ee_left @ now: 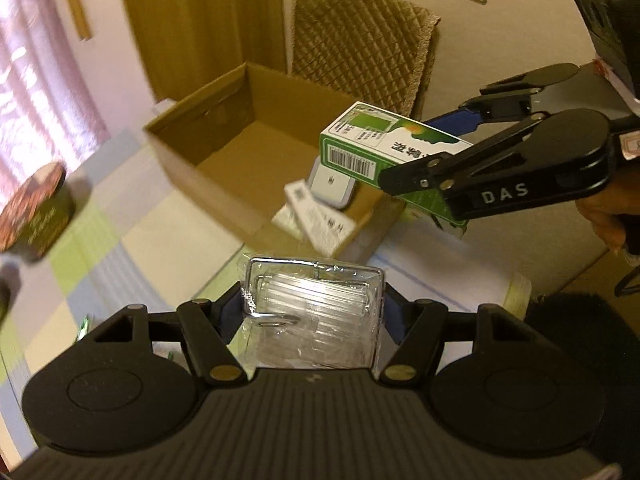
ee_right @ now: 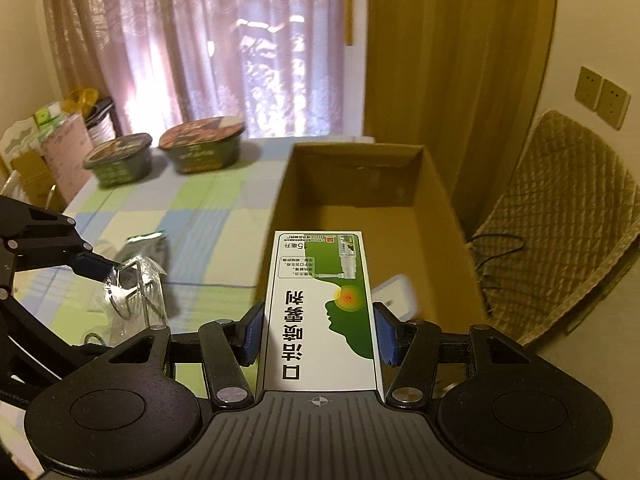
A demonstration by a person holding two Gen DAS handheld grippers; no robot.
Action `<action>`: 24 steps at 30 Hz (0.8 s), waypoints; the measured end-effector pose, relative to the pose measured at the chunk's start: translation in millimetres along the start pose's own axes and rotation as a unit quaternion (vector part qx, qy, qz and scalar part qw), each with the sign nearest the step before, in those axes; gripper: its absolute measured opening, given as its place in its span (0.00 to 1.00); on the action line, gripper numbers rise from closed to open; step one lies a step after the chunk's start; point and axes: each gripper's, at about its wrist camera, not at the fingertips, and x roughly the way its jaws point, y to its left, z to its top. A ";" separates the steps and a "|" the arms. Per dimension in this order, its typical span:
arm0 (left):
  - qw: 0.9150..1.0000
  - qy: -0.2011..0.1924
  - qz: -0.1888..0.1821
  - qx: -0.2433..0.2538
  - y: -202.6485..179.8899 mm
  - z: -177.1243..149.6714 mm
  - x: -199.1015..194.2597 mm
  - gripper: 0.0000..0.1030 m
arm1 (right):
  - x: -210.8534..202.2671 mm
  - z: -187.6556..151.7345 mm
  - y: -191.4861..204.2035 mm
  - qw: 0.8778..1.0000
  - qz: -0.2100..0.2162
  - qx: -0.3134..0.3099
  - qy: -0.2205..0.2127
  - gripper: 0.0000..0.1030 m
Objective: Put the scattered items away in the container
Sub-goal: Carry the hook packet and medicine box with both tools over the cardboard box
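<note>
An open cardboard box point(ee_left: 224, 136) point(ee_right: 440, 208) stands on the checked tablecloth. My left gripper point(ee_left: 314, 304) is shut on a clear plastic packet point(ee_left: 316, 312) point(ee_right: 134, 292) with a metal hook inside, held just short of the box's near wall. My right gripper point(ee_right: 318, 328) point(ee_left: 404, 172) is shut on a green and white carton point(ee_right: 320, 308) point(ee_left: 384, 156), held above the box's near right corner. Inside the box lie a white flat item point(ee_left: 332, 182) point(ee_right: 394, 292) and a white carton point(ee_left: 320, 216), blurred.
Two green instant-noodle bowls point(ee_right: 200, 148) point(ee_right: 120, 160) stand on the far table side; one bowl point(ee_left: 34, 212) shows at left. A green sachet point(ee_right: 146, 244) lies on the cloth. A quilt-covered chair point(ee_left: 360, 44) point(ee_right: 560, 216) stands behind the box. A person's hand point(ee_left: 604, 216) holds the right gripper.
</note>
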 end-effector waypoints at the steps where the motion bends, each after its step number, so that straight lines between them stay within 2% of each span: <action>1: 1.000 -0.001 -0.002 0.002 -1.0 6.1 4.0 0.62 | 1.8 1.8 -5.4 1.000 -0.003 0.000 0.000 0.56; 13: 1.000 -0.004 -0.008 0.010 -0.3 55.7 46.6 0.62 | 31.9 12.8 -50.4 1.000 -0.014 0.000 0.009 0.56; 24: 1.000 -0.007 -0.013 -0.005 8.9 69.3 77.0 0.62 | 60.2 11.8 -71.1 1.000 -0.014 0.014 0.025 0.56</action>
